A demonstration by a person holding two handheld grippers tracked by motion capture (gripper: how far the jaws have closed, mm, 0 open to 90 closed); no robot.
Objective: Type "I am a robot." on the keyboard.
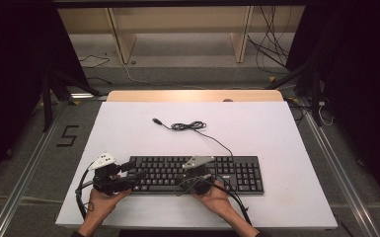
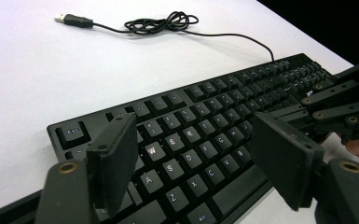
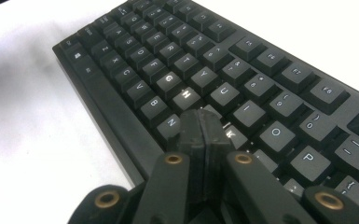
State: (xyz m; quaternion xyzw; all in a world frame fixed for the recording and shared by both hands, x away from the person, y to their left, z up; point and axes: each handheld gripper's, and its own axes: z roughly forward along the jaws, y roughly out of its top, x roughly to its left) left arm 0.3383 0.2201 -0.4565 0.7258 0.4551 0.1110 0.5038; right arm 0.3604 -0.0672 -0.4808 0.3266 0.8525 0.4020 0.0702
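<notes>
One black keyboard [image 1: 197,174] lies along the near half of a white bench [image 1: 128,128], its long side parallel to the front edge, with a claw over each end of the letter block. The right claw [image 3: 204,125] has its jaws pressed flat together with nothing between them, their joined tip resting down among the keys just beside the J and K caps, near the H key [image 3: 187,95]. The left claw [image 2: 200,154] hovers over the keyboard's left portion with its jaws spread wide, gripping nothing; the W key [image 2: 152,150] and its neighbours are visible in the gap between the two pads. In the high view, a hand [image 1: 100,202] holds the left claw at the keyboard's left end, and the other hand [image 1: 216,200] holds the right claw near the middle of the front row. From the keyboard's back edge a thin black cable [image 1: 212,138] runs away across the bench, gathers into a loose coil [image 1: 187,126] and ends in a USB plug [image 1: 156,121] lying free on the white surface.
</notes>
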